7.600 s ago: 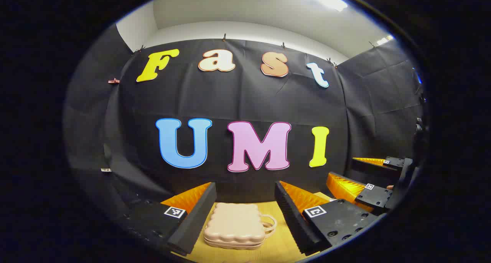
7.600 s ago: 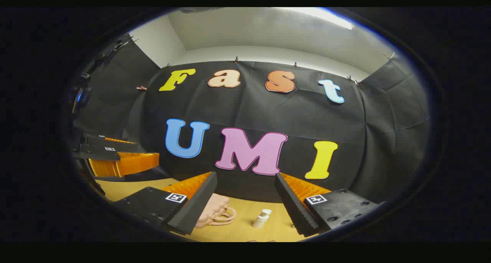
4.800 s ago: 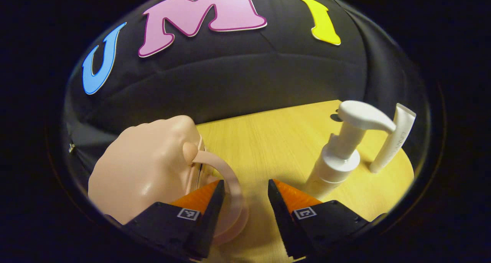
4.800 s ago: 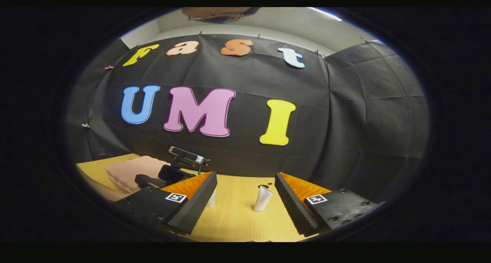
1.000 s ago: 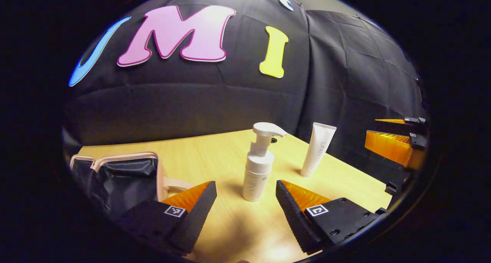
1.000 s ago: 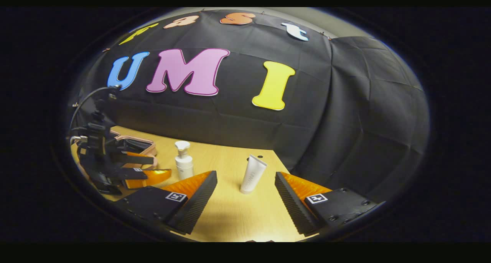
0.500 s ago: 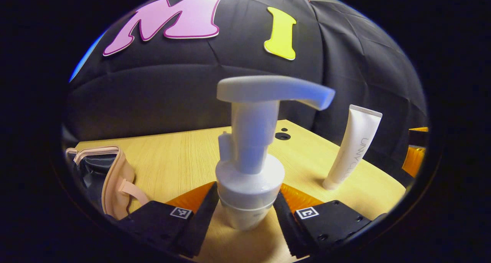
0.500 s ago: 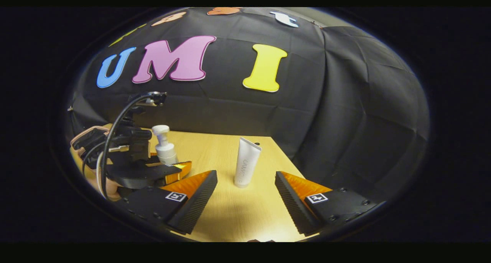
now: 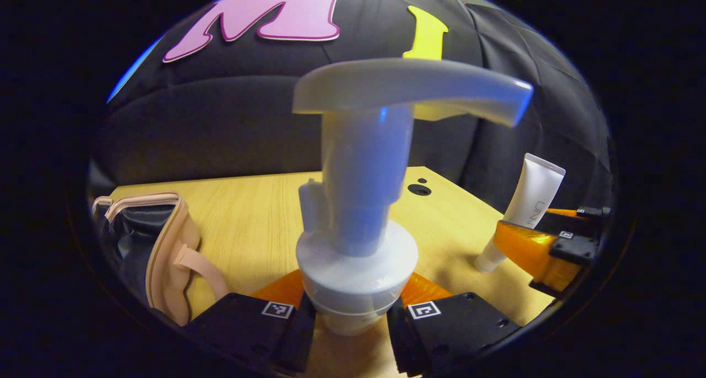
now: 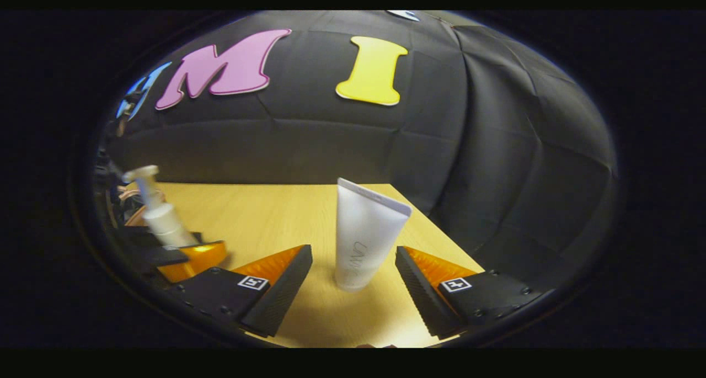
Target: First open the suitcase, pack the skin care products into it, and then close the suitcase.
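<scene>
In the left gripper view, our left gripper has both fingers clamped on the pump bottle, mid-surface. The open suitcase lies at the surface's left edge.

In the right gripper view, our right gripper is spread wide around the upright tube, near the right edge, not touching it.

Staged recording booth, not a lived-in room. Black cloth wall, creased in a grid of fold lines, closes off the upper half of both views. Light wood-grain table along the bottom, with a small round hole near its far edge, centre-right.
</scene>
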